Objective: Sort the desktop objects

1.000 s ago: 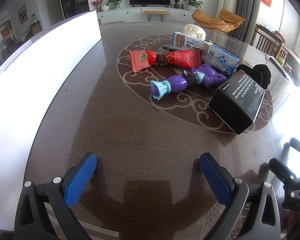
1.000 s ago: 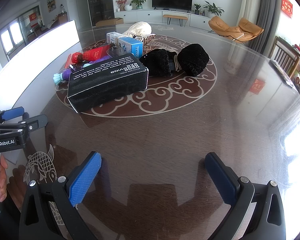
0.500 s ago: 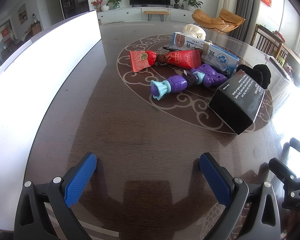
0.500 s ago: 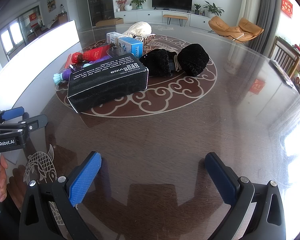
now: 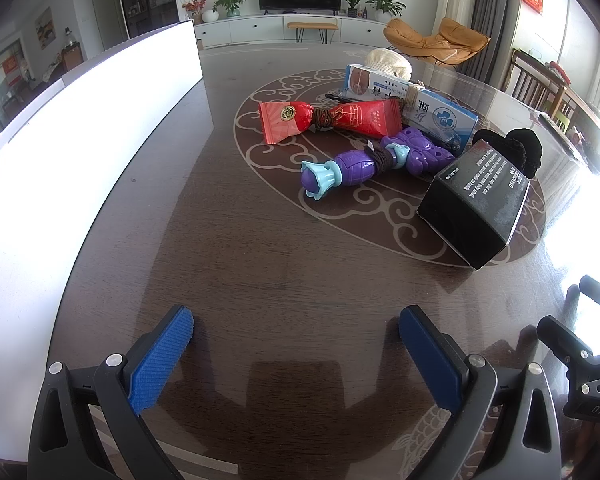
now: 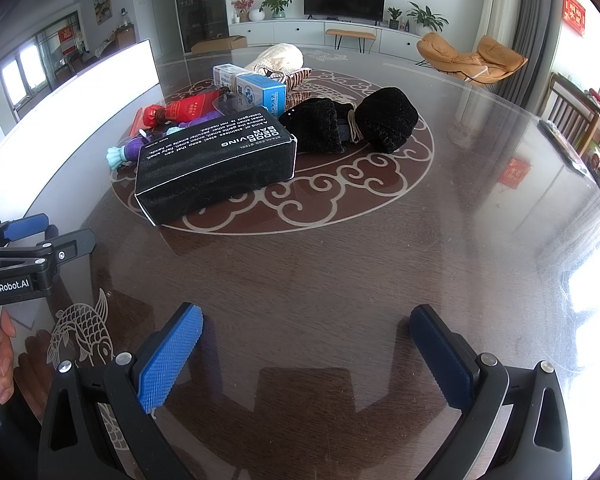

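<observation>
A pile of objects lies on the table's round inlay. A red packet (image 5: pixel 332 120) tied with cord, a purple and teal toy (image 5: pixel 364 166), a black box (image 5: pixel 476 204), a blue and white box (image 5: pixel 440 114), a black knit bundle (image 5: pixel 520 148) and a cream knit item (image 5: pixel 388 62) show in the left wrist view. In the right wrist view the black box (image 6: pixel 216 164) is nearest, with the black knit bundle (image 6: pixel 356 124) behind it. My left gripper (image 5: pixel 296 340) and right gripper (image 6: pixel 306 340) are open and empty, well short of the pile.
A long white panel (image 5: pixel 80 152) runs along the table's left side. The dark glossy table (image 6: pixel 380 272) spreads to the right. The left gripper's body (image 6: pixel 24 268) and a hand show at the right wrist view's left edge. Chairs stand beyond the far right rim.
</observation>
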